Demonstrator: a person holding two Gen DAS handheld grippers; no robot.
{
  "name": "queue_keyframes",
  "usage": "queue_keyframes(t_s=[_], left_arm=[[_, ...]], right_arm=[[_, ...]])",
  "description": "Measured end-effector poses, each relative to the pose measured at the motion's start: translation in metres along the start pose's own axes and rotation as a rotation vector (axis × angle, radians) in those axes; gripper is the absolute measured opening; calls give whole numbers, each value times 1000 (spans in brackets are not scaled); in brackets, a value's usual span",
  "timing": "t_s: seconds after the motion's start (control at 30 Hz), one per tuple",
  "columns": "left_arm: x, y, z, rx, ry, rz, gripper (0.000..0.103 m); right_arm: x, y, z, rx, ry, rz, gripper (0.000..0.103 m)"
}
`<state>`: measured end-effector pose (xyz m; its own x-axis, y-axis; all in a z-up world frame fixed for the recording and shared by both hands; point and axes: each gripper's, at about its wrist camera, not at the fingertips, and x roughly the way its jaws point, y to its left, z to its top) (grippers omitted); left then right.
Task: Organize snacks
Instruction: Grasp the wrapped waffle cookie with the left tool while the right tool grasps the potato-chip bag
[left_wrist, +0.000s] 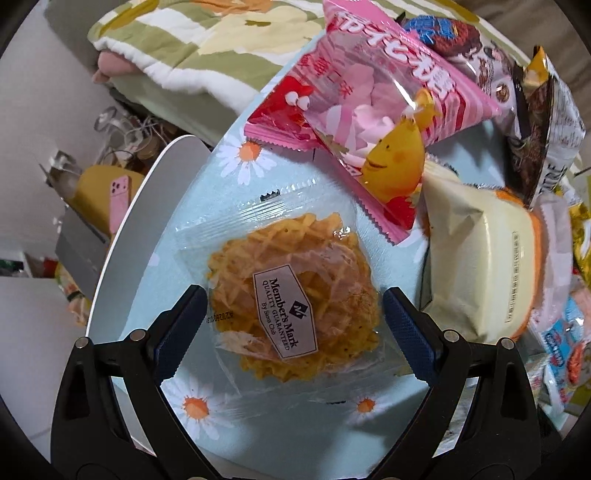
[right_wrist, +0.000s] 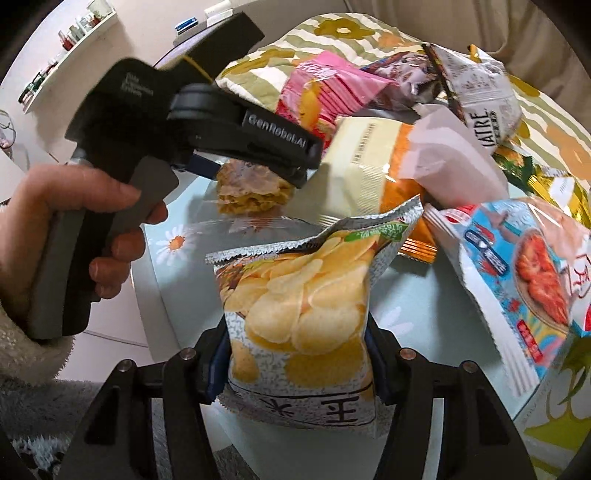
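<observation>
A: How far along?

B: Early. Bags still lie heaped far right on the pale blue daisy-print table (left_wrist: 207, 424).

A: The claws?

B: The right gripper (right_wrist: 297, 363) clamps a silver potato-chip bag (right_wrist: 299, 306). The left gripper (left_wrist: 293, 332) hangs wide over a clear-wrapped golden lattice cracker (left_wrist: 291, 291).

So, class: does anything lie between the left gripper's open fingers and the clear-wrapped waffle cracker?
Nothing visible does. The left gripper stands open over the waffle cracker, one finger on each side. The pink marshmallow bag lies beyond it.
</observation>
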<state>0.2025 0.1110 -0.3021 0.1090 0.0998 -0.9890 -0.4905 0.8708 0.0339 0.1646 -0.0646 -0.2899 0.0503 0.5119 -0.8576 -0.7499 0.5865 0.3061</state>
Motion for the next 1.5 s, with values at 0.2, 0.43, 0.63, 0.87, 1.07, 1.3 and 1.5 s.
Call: queue_keyframes(t_s=[0.2,0.43,0.63,0.87,1.07,1.3,1.5], left_arm=[[2,0,-4,48,-14,7,90],[-2,7,-7,92,-34,-44,81],[-11,17,-15,96,-24,-105,78],[-34,24,-24,152,-39,-147,78],[-59,30,-28,220,-69,-191,78],[-96,38,-23,287,-146,-253,78],[-126,31,-18,376,-222,-309,78]], right_arm=[[-3,-1,4,10,-10,-9,56],[-9,-2,-2,36,-21,-26,56],[-11,-2,-1,69,-34,-45,56],[-17,9,10,104,-62,-71,56],[-30,23,13,134,-103,-111,56],[-53,34,13,193,-166,-191,55],[-82,37,12,274,-232,-279,55]])
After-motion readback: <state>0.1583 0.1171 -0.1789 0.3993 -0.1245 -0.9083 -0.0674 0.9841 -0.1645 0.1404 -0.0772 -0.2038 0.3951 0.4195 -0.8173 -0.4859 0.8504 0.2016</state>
